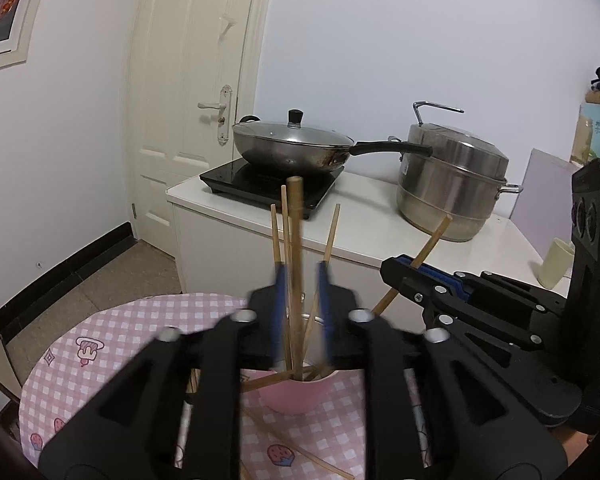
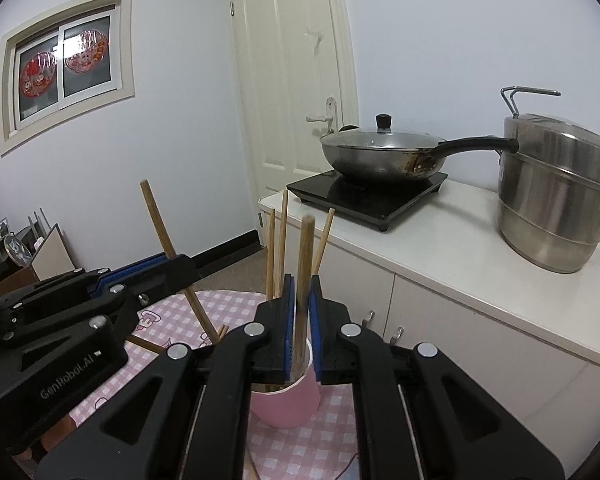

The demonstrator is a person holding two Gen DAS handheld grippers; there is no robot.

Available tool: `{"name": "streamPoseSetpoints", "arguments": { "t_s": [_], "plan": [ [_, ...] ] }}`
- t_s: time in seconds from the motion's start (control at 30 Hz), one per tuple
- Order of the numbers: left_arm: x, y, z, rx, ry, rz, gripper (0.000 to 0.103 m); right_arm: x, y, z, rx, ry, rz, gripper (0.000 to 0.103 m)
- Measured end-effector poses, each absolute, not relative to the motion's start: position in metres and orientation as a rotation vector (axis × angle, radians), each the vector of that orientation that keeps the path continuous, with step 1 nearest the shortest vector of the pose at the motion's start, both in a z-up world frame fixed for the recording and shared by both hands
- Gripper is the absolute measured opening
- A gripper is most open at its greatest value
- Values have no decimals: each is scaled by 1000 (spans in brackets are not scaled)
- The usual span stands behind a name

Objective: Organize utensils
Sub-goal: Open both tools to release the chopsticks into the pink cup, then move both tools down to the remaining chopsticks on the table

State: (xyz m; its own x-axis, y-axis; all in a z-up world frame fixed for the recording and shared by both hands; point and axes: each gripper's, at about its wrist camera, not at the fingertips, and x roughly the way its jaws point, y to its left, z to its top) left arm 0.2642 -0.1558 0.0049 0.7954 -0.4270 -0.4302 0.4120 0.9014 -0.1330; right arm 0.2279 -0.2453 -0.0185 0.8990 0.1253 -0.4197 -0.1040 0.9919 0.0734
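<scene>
A pink cup (image 1: 296,398) (image 2: 286,404) stands on the pink checked tablecloth (image 1: 120,340) with several wooden chopsticks (image 1: 276,236) upright in it. My left gripper (image 1: 302,280) is open above the cup. One thicker chopstick (image 1: 296,240) stands loose between its blue pads, its lower end in the cup. In the right wrist view the left gripper (image 2: 172,280) shows at the left. My right gripper (image 2: 301,280) is over the same cup. Its pads sit narrowly apart around a blurred chopstick (image 2: 305,256) that reaches into the cup. More chopsticks (image 1: 300,440) lie on the cloth.
Behind the table is a white counter (image 1: 364,232) with a black induction hob (image 1: 268,184), a lidded wok (image 1: 292,144) and a steel steamer pot (image 1: 452,184). A pale cup (image 1: 554,264) stands at its right end. A white door (image 1: 192,92) is at the back left.
</scene>
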Motion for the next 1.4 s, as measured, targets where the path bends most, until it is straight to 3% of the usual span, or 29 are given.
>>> {"name": "streamPoseSetpoints", "arguments": {
  "t_s": [0.33, 0.47, 0.83, 1.17, 1.4],
  "plan": [
    [244, -146, 15, -36, 460, -459, 29, 203, -242, -9, 48, 408, 126, 23],
    [231, -134, 19, -44, 444, -436, 47, 190, -237, -4, 46, 396, 136, 28],
    [195, -72, 7, -48, 467, -375, 47, 153, -214, -11, 16, 381, 186, 32],
    [197, -36, -49, -58, 599, -356, 48, 154, -193, -64, -12, 473, 199, 32],
    [227, -38, -111, -73, 810, -388, 48, 174, -189, -117, 3, 601, 197, 32]
  ]
}}
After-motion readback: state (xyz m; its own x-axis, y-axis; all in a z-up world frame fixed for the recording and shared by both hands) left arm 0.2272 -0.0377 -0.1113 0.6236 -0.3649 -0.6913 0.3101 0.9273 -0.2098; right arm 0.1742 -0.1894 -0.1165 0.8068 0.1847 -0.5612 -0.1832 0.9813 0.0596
